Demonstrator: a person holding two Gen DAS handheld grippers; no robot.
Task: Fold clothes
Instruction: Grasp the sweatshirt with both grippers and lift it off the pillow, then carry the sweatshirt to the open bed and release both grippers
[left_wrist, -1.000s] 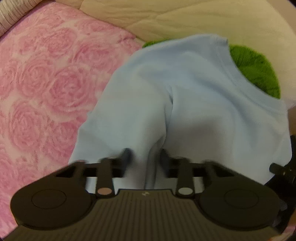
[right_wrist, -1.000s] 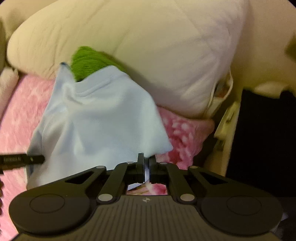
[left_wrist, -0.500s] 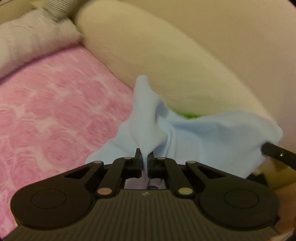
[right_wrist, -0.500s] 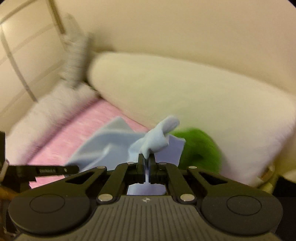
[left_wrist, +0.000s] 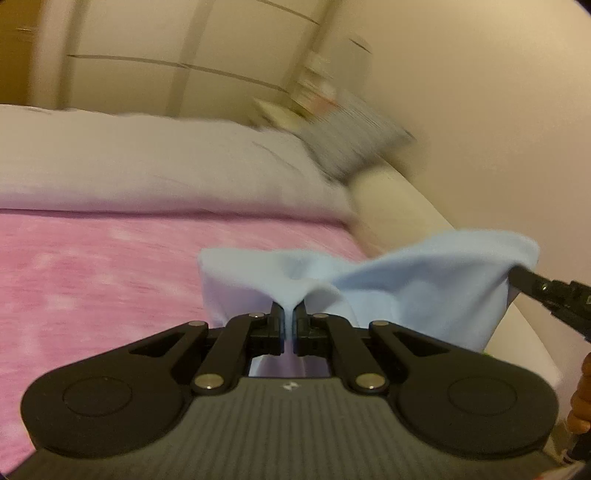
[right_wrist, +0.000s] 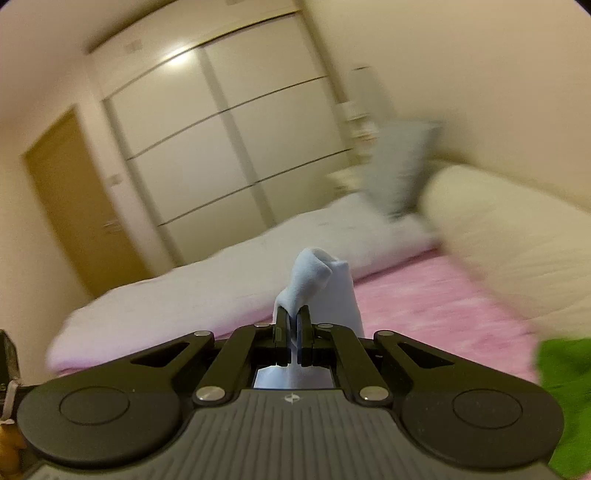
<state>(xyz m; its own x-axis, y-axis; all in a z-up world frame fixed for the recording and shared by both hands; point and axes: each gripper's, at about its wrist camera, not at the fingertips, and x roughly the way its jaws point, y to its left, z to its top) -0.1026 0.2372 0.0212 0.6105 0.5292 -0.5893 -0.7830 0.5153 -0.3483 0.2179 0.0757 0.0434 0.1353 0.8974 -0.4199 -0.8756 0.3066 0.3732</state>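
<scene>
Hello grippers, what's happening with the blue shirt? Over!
Left gripper shut on blue shirt. Right gripper shut on it too. Shirt held up above the pink bedspread. Nothing in the way.

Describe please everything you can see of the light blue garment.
The light blue garment is soft, plain knit cloth, blurred. It is lifted above the pink bedspread, sagging between two pinches: the left gripper shut on one bunched edge, the right gripper shut on another, which pokes up above its fingertips.

Pale blue garment — bunched, aloft, pinched at two edges
</scene>
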